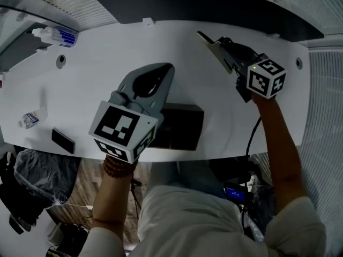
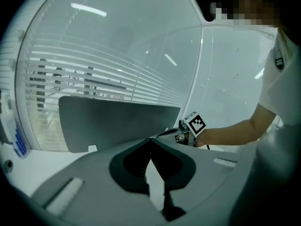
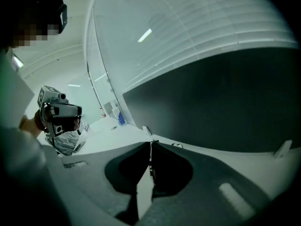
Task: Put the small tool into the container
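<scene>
White and smooth, the table [image 1: 80, 90] is carrying a matte black, box-shaped container [image 1: 185, 125] at its near edge. The left gripper [image 1: 167, 67] is hovering over that container, its grey moulded jaws meeting at the tips with nothing between them. The right gripper [image 1: 208, 42] is reaching over the table's far right on an outstretched forearm, its jaws pinching a thin, dark small tool [image 1: 200, 34], well apart from the container

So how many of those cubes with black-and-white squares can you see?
2. One cube sits on the left gripper, near the table's front edge over a black box; the other cube is on the right gripper, toward the table's far right. I see no others.
</scene>
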Demonstrator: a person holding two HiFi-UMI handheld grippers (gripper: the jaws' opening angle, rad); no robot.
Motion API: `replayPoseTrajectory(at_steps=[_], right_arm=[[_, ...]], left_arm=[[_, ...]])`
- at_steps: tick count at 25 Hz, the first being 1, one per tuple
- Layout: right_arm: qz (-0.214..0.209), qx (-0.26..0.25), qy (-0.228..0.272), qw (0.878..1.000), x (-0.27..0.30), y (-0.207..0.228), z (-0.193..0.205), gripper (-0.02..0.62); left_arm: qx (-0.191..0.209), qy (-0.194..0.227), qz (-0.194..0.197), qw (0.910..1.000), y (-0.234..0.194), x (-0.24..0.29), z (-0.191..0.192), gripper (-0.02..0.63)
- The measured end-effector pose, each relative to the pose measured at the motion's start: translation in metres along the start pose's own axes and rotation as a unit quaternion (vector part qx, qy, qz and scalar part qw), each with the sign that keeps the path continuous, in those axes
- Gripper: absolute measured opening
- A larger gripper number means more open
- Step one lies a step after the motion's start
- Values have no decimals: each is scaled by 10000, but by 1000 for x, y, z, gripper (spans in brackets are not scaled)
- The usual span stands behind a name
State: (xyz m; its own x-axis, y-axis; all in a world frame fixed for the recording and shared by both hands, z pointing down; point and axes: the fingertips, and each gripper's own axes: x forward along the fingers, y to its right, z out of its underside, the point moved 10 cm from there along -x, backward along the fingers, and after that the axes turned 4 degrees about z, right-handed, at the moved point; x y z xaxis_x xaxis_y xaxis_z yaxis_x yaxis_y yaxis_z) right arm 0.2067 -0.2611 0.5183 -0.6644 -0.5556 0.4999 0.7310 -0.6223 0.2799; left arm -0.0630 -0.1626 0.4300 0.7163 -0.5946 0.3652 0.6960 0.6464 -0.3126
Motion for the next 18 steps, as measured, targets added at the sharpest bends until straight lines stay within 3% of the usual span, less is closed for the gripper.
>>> replayPoseTrajectory(at_steps=[12, 18], right_arm=[[-294, -762, 467, 9956, -57, -71, -69, 8], [-557, -1128, 570, 9904, -71, -105, -82, 8]], left_arm=[[292, 393, 14, 9988, 26, -44, -45, 3], [303, 471, 12, 9984, 38, -58, -45, 3]])
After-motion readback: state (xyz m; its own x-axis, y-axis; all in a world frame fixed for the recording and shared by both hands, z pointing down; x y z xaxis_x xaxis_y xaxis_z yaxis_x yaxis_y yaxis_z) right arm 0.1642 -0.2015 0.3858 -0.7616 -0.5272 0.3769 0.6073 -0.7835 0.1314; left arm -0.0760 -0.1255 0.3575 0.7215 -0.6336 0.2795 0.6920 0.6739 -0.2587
